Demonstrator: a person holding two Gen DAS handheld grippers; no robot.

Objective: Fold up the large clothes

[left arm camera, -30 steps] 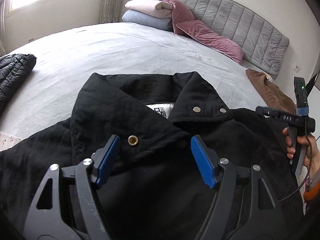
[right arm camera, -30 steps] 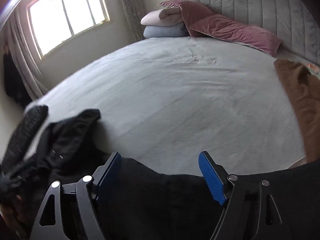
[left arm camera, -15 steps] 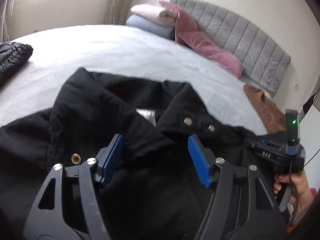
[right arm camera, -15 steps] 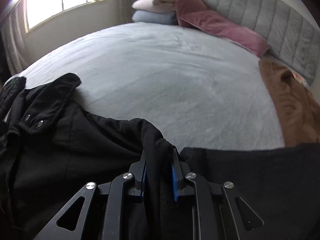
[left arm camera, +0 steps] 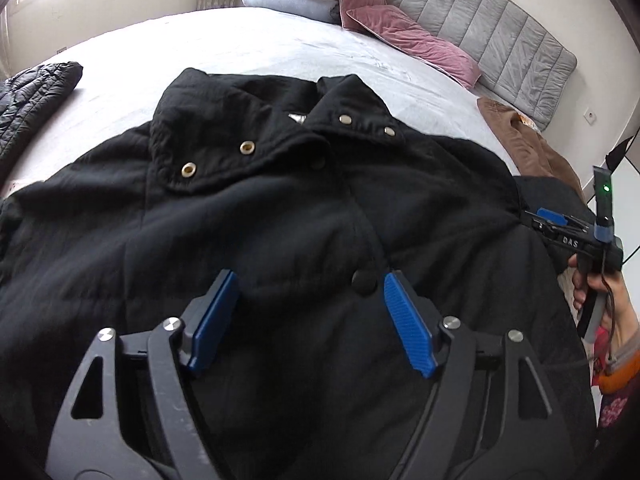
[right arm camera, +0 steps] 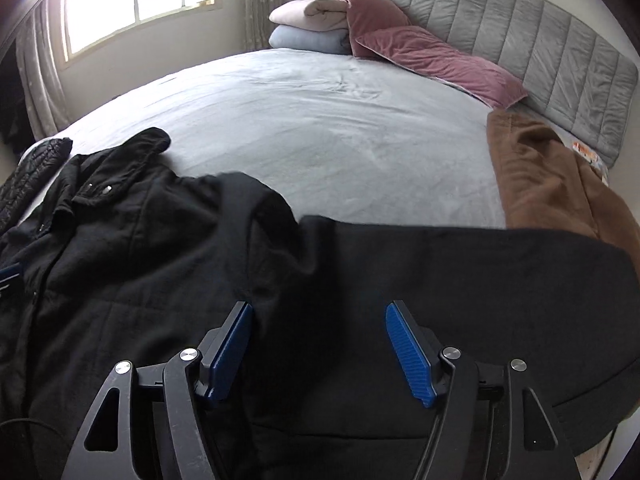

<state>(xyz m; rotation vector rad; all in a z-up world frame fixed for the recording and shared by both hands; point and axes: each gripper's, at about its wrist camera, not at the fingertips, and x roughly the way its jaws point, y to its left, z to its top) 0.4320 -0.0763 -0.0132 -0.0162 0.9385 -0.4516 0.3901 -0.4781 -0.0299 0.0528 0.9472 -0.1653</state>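
Grey bedding covers the bed [right arm camera: 320, 128], and the black coat [left arm camera: 280, 208] lies front-up on its near half. Its collar [left arm camera: 256, 120] points toward the headboard [right arm camera: 540, 44], so its length runs from there back toward the cameras; one sleeve [right arm camera: 480, 280] stretches sideways toward the brown garment [right arm camera: 552, 176]. The hem is cut off below both views. Left gripper [left arm camera: 308, 320] hovers over the chest, jaws apart, holding nothing. Right gripper [right arm camera: 320, 348] is spread too, over the armpit; whether its tips touch cloth I cannot tell

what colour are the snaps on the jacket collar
Gold and silver metal snaps on the black jacket, clearest in the left wrist view.
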